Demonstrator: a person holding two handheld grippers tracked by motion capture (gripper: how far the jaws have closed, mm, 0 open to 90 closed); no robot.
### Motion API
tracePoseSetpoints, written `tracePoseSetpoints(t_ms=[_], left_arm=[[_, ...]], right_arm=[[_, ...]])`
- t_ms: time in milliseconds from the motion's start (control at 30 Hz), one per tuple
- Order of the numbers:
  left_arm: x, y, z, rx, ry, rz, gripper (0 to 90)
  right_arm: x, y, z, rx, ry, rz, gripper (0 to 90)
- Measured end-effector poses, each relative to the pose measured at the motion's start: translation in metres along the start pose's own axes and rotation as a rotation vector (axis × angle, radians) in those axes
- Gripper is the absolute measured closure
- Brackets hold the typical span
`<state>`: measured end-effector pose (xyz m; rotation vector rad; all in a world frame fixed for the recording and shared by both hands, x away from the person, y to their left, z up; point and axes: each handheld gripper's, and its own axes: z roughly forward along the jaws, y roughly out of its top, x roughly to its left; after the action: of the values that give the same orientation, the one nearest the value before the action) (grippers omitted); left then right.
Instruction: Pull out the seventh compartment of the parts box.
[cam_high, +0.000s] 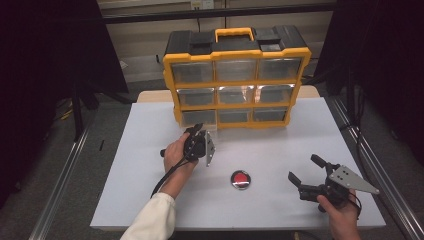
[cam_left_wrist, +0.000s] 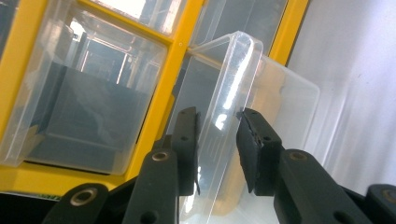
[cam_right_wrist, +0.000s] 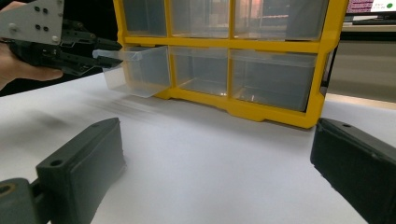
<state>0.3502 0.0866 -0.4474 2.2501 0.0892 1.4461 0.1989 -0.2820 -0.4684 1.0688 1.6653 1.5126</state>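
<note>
Clear plastic drawer (cam_left_wrist: 243, 116): bottom-left bin of the yellow-framed organiser with black top (cam_high: 235, 50), drawn partway out over the white table (cam_high: 150, 190)
Left gripper (cam_left_wrist: 218, 135): jaws straddled the drawer's front lip, one inside and one outside, pinching it
Key relation: drawer lay straight ahead of the left gripper; its long axis ran back into the cabinet, so the pull came toward the person
Right gripper (cam_right_wrist: 215, 154): jaws spread, holding nothing, low over the table, well apart from the drawer
Nearer hand: left
Round red button (cam_high: 240, 179): between the two grippers
Hidden: drawer's contents hard to make out
</note>
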Motion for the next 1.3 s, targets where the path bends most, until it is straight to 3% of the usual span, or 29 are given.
tracePoseSetpoints(t_ms=[200,333,367,433,467,633,667,733,767,833,867,967,1100,1300], left_arm=[[0.000,0.001,-0.006,0.006,-0.009,0.014,69.5],[-0.001,0.001,-0.007,0.005,0.015,-0.004,69.3],[-0.002,0.001,-0.007,-0.002,0.000,-0.008,69.2],[-0.001,0.001,-0.008,-0.005,0.012,0.009,69.1],[-0.003,0.000,-0.009,-0.002,0.007,-0.010,68.9],[-0.002,-0.001,-0.011,0.008,0.005,0.005,68.4],[-0.002,-0.002,-0.010,-0.008,0.006,-0.015,68.3],[-0.002,-0.002,-0.010,-0.011,0.006,-0.018,67.9],[-0.002,-0.001,-0.010,0.003,0.007,0.001,67.9],[-0.003,-0.001,-0.009,-0.016,0.015,0.002,67.8],[-0.005,-0.002,-0.009,-0.017,0.014,-0.023,67.8],[-0.005,-0.002,-0.010,-0.005,0.015,-0.028,67.5],[-0.006,-0.003,-0.009,-0.020,0.009,-0.065,65.8],[-0.005,-0.005,-0.013,-0.015,0.037,-0.136,52.4]], right_arm=[[0.000,0.000,0.001,0.003,0.009,-0.010,2.0],[0.000,0.000,0.001,0.003,0.007,-0.009,2.1],[0.000,0.000,0.001,0.002,0.007,-0.009,2.0],[0.000,0.000,0.001,0.002,0.008,-0.012,2.0],[0.000,0.000,0.000,0.002,0.009,-0.013,2.1],[0.000,0.000,0.001,0.004,0.010,-0.012,2.0],[0.001,0.000,0.001,0.002,0.007,-0.005,2.0],[0.000,0.000,0.001,0.002,0.009,-0.012,2.0],[0.000,0.000,0.001,0.000,0.006,-0.009,2.0],[0.000,0.000,0.000,0.001,0.008,-0.013,2.1],[0.000,0.000,0.001,0.003,0.010,-0.011,2.0],[0.001,0.000,0.001,0.005,0.010,-0.007,2.1],[0.000,0.000,0.001,0.001,0.010,-0.008,2.0],[0.001,0.000,0.001,0.003,0.005,-0.004,2.1]])
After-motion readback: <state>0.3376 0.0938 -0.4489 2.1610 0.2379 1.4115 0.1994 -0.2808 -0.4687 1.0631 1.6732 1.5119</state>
